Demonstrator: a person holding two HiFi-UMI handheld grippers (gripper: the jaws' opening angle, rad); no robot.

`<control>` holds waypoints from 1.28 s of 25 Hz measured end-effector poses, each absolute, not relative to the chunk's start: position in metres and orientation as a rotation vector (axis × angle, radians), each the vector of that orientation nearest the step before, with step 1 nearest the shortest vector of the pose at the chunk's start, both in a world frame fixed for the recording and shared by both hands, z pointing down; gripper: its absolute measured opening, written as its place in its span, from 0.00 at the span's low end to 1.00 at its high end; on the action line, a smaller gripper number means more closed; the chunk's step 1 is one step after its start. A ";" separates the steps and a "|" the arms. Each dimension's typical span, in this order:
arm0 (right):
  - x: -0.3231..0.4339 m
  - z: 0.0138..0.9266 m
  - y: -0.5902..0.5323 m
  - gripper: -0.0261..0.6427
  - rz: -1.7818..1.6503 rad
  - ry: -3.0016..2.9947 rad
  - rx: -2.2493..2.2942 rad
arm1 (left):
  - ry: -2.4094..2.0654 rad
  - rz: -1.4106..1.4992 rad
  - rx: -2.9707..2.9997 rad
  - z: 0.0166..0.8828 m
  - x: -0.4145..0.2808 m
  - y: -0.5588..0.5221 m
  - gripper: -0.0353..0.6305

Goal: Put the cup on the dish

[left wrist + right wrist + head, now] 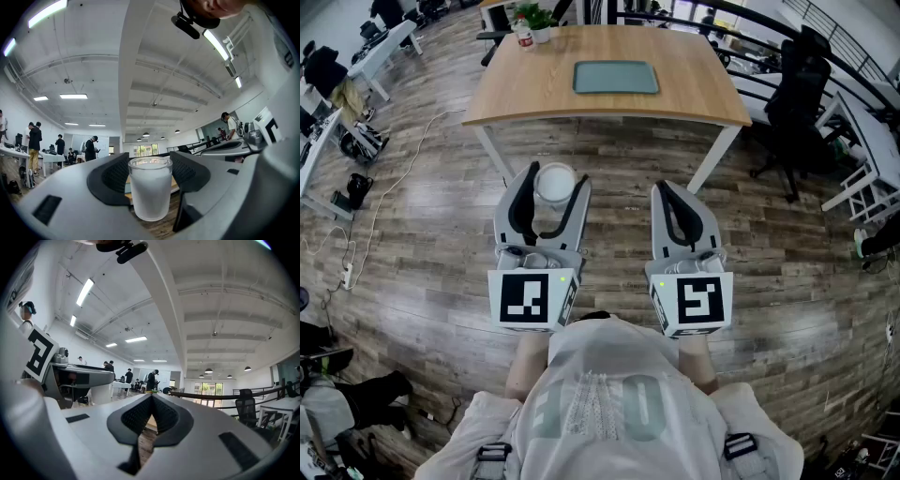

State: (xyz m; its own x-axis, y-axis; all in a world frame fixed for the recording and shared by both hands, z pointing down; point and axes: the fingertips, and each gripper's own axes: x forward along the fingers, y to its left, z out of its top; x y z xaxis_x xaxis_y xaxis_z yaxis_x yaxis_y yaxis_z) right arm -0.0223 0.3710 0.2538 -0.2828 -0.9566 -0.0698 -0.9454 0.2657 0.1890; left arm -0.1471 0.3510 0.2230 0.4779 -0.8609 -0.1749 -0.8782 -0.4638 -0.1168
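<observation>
Left tongs (555,178) pinch the frosted cup (150,193) mid-frame. Right tongs (665,187) are pressed together. The dish (616,77) lies on the worktop (534,89), top centre.

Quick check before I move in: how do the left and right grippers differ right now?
Jaws: the left gripper's stand wide apart; the right gripper's are pressed together. Load: the left gripper grips the cup upright between its pads; the right gripper carries nothing. Both point forward side by side over the floor, short of the table and its dish.
</observation>
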 end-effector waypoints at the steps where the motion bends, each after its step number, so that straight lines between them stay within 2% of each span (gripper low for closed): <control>1: -0.022 0.253 0.371 0.07 -0.302 -2.452 1.846 | 1.508 0.140 -2.530 0.222 -0.148 0.351 0.47; 20: -0.014 0.256 0.377 0.07 -0.268 -2.517 1.858 | 1.517 0.140 -2.511 0.221 -0.151 0.352 0.47; 32: -0.006 0.275 0.361 0.07 -0.100 -2.552 1.828 | 1.583 0.082 -2.516 0.234 -0.161 0.343 0.47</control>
State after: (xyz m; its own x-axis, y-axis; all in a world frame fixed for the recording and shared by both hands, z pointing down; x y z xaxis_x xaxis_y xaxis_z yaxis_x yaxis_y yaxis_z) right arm -0.0059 0.3614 0.2754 -0.3222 -0.9460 -0.0366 -0.9459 0.3202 0.0521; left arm -0.1610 0.3432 0.2335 0.4358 -0.8897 -0.1357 -0.8990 -0.4232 -0.1127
